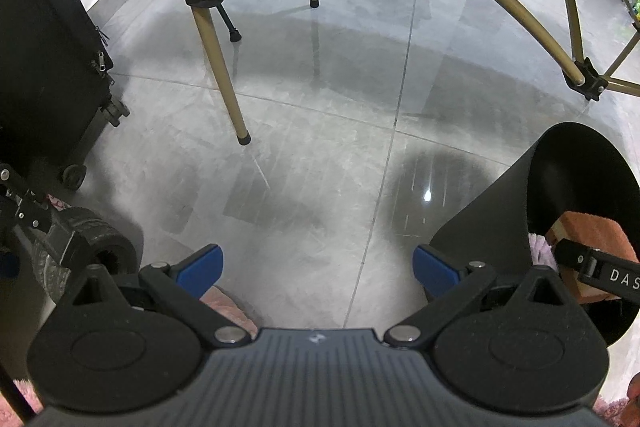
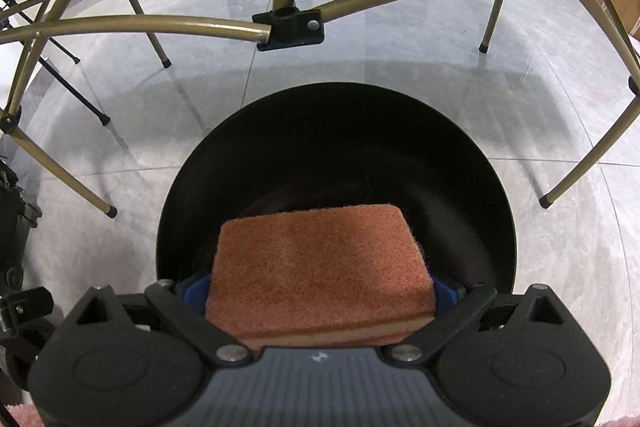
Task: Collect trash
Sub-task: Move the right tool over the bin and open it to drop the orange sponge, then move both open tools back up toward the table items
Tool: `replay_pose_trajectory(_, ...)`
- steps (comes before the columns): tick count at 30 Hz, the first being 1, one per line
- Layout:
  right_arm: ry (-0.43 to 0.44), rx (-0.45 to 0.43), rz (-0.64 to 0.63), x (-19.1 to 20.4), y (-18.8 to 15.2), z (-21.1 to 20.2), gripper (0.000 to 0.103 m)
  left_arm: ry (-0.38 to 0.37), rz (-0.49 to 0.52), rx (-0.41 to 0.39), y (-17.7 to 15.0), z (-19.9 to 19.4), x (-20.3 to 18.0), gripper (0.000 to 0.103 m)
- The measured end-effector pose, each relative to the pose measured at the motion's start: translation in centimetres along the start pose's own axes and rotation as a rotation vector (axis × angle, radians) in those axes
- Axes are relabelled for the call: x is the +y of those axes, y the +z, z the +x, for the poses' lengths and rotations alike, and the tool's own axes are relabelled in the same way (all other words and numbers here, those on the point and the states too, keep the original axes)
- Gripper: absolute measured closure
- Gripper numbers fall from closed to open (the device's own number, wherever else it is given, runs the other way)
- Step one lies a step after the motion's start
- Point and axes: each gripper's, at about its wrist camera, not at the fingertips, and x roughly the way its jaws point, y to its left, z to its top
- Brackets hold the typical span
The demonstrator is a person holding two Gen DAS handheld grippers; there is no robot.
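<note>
Over the open black bin (image 2: 336, 155) on the floor, the right gripper (image 2: 320, 291) clamps an orange sponge (image 2: 320, 263) between its 2 fingers, best released only once centred, while the left gripper (image 1: 318, 267) hangs wide open, empty.

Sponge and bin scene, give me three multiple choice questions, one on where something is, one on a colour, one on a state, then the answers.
1. Where is the sponge?
A. Lying on the floor
B. Held over the mouth of the black bin
C. On a chair seat

2. What colour are the pads of the left tongs?
A. Blue
B. Red
C. Yellow

3. What state are the left tongs in?
A. Shut on a sponge
B. Shut on nothing
C. Open and empty

Answers: B, the right tongs grip the sponge with the bin opening right behind it; A, both pads show blue; C, bare floor shows between the spread fingers.
</note>
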Motion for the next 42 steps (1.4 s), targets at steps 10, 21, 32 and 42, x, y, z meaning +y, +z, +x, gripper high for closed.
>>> replay_pose_trajectory(10,0.015,0.001,0.023,-0.6,0.2,-0.1,0.000,-0.003,0.005,0.001,0.0,-0.4,-0.3,0.000)
replay_pose_trajectory(21,0.064,-0.078,-0.019,-0.8,-0.4,-3.9,0.000,-0.023,-0.014,-0.028,-0.6,-2.3,-1.5,0.000)
replay_pose_trajectory(32,0.001,-0.224,-0.158,0.0,-2.4,-10.1,0.000,-0.014,0.009,-0.199,-0.8,-4.1,-4.3,0.000)
replay_pose_trajectory(42,-0.111,-0.302,-0.159,-2.6,-3.0,-14.8,0.000,-0.056,0.107,-0.303,-2.2,-5.3,-7.6,0.001)
